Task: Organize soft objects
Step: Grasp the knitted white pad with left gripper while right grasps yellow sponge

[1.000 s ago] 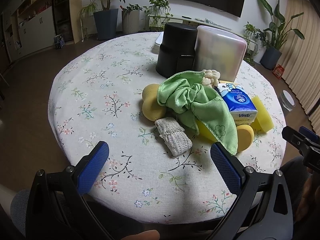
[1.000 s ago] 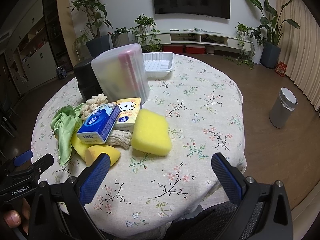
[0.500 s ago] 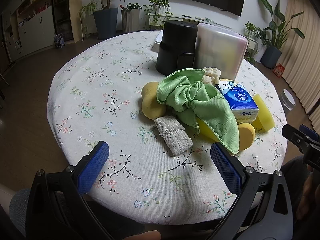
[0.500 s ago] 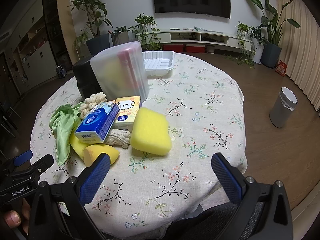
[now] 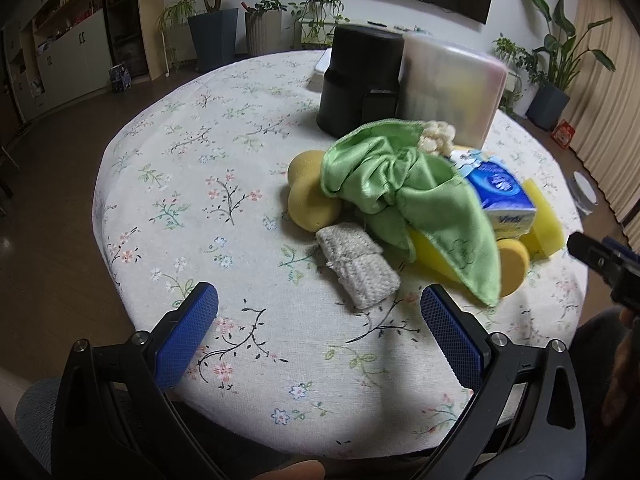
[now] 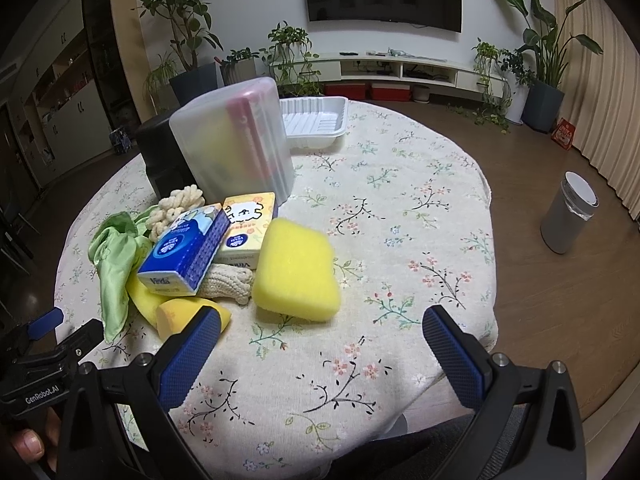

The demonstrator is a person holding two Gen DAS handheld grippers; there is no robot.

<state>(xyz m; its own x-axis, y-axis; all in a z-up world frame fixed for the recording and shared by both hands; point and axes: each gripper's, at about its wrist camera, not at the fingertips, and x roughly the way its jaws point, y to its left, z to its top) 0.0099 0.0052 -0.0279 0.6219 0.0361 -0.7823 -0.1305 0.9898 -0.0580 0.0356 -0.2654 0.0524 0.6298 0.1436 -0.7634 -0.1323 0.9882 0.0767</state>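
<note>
A pile of soft things lies on the round floral table (image 5: 192, 184): a green cloth (image 5: 404, 192) draped over yellow sponges (image 5: 310, 200), a grey knitted pad (image 5: 358, 266) in front, a cream rope knot (image 5: 436, 138) behind. In the right wrist view a large yellow sponge (image 6: 296, 270) lies nearest, beside a blue tissue pack (image 6: 186, 250), an orange tissue pack (image 6: 246, 228) and a cream knitted piece (image 6: 228, 280). My left gripper (image 5: 320, 336) is open and empty, short of the grey pad. My right gripper (image 6: 320, 354) is open and empty, short of the large sponge.
A black canister (image 5: 360, 80) and a translucent lidded box (image 6: 236, 140) stand behind the pile. A white plastic tray (image 6: 314, 122) sits at the table's far side. A grey bin (image 6: 570, 214) stands on the floor to the right.
Both grippers have moved slightly forward toward the pile. They stay open and empty. Nothing on the table has moved.
</note>
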